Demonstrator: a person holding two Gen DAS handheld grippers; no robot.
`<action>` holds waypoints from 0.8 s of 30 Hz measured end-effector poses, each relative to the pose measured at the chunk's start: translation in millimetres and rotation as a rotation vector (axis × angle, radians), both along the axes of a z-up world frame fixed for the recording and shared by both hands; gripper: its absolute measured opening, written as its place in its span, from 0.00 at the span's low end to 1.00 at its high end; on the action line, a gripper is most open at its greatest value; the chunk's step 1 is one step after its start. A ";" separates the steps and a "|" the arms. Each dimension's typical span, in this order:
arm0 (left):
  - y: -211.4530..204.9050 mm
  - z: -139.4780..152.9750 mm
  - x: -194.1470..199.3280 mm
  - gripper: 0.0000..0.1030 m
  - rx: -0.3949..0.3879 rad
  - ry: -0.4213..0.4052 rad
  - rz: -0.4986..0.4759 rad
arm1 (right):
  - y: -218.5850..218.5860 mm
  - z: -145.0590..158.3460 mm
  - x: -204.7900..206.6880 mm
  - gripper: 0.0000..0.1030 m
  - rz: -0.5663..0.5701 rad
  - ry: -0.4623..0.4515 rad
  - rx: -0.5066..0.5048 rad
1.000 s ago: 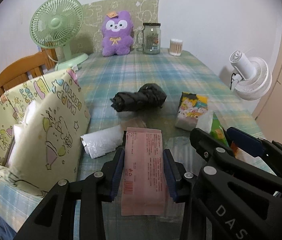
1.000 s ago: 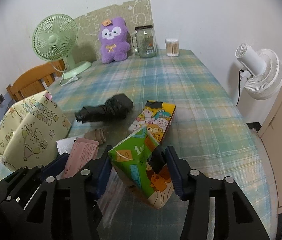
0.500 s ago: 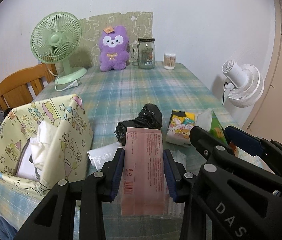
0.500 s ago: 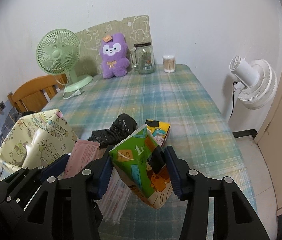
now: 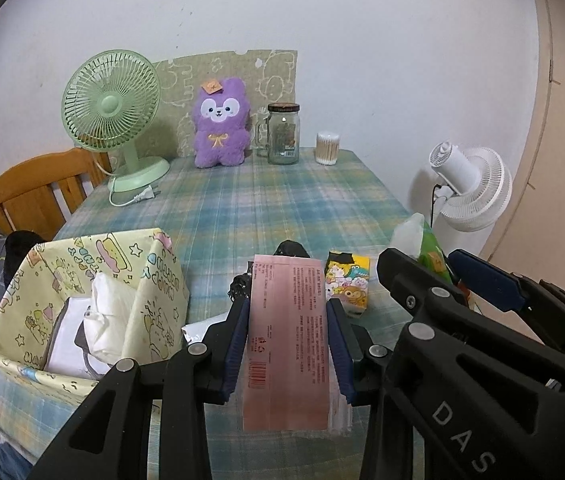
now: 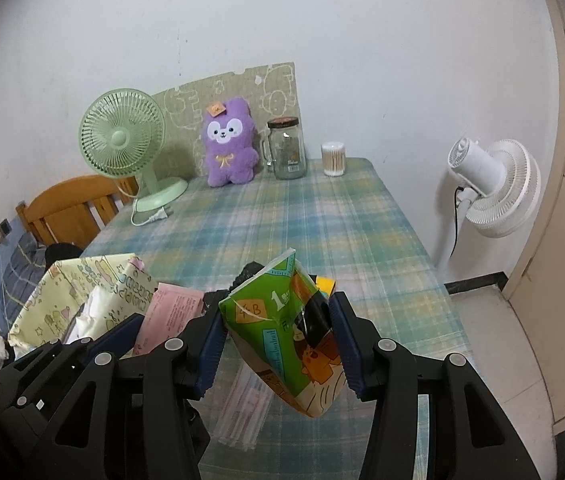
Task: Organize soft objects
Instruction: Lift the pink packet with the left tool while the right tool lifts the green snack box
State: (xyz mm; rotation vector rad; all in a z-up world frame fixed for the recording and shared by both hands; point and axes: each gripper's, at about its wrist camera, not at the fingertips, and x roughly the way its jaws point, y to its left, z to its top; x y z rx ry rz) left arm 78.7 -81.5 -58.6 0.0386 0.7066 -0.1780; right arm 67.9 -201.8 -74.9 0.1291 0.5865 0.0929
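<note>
Left tool: the left tool (image 5: pixel 288 344) is clamped on a pink packet (image 5: pixel 288 340), its blue pads pressing the packet's two long edges about halfway along.
Right tool: the right tool (image 6: pixel 278 344) is clamped on a green tissue pack (image 6: pixel 282 332), pads on its two sides, the pack hanging tilted with its lower end below the pads.
Where the packs are: both are held clear above the near edge of the desk (image 6: pixel 322 216), the pink one just beside the yellow fabric bin (image 5: pixel 82 276) at the near left corner.
Pink packet, handling: it looks light, flat and thin-walled, and likely bends or bows if squeezed harder; the edge grip near the middle seems right, since an end grip would let it droop.
Green pack, handling: soft, squashy and glossy, so it probably slips under a loose grip; the wrapper dents where the pads bite. A hold across the full middle should keep it from swinging.
Bin: it is floppy, already holding white soft things, and its walls may fold in if pushed.
Left on the desk: a cartoon tissue pack (image 5: pixel 348 284) and a black bundle (image 5: pixel 290 250) lie near the middle of the near edge, both soft and easy to pinch across the middle.
</note>
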 end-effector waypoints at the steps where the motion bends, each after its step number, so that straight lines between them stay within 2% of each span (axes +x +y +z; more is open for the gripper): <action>1: 0.3 1.5 0.3 0.38 -0.001 0.003 -0.006 | 1.0 2.4 -1.5 0.52 -0.003 -0.004 -0.001; 24: 34.5 36.1 -5.2 0.38 -0.011 -0.059 -0.026 | 34.9 36.7 -9.7 0.52 -0.007 -0.048 -0.026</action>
